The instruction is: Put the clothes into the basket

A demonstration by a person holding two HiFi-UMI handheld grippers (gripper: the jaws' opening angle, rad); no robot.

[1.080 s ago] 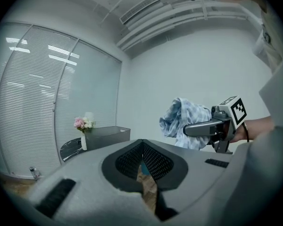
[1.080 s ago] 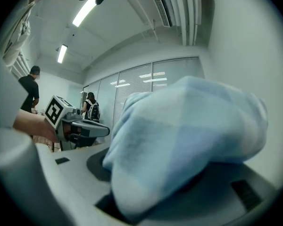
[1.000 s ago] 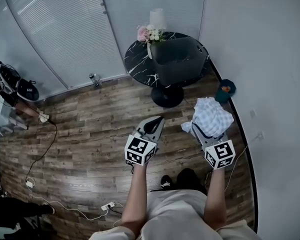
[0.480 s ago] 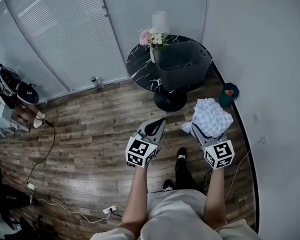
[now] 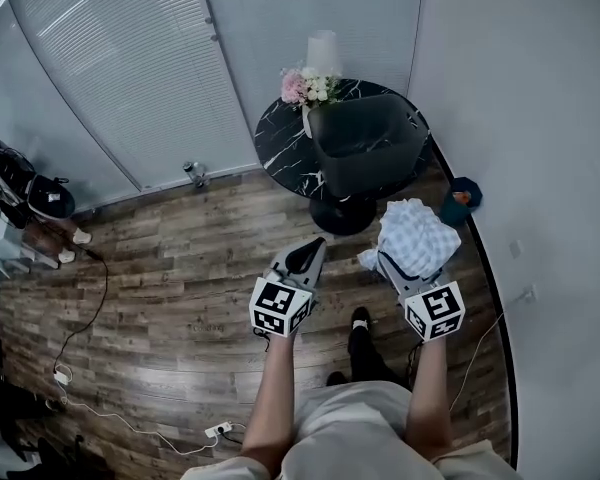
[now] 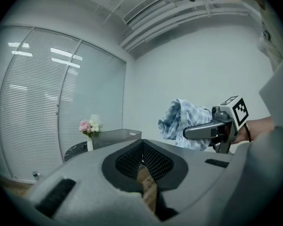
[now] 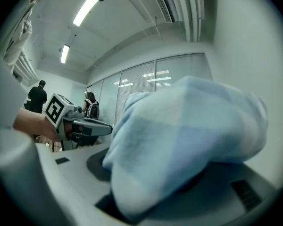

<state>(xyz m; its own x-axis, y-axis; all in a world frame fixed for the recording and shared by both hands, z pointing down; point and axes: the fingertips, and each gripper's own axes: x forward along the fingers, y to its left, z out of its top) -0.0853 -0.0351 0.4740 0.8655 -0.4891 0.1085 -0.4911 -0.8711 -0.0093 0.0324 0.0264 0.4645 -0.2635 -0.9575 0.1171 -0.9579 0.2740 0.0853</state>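
**Checked shirt carried toward the basket**

My right gripper (image 5: 392, 263) is clamped on the blue checked shirt (image 5: 416, 233), at 5 o'clock of the grey basket (image 5: 365, 143) on the round table (image 5: 280, 133). My left gripper (image 5: 313, 248) is closed and empty. Both forearms reach forward, nearly level. I should lift the bundle above the rim before letting go.

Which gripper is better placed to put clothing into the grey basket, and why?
Right: the right gripper has its fingers clamped on the checked cloth and points toward the basket. The left gripper is shut and empty.
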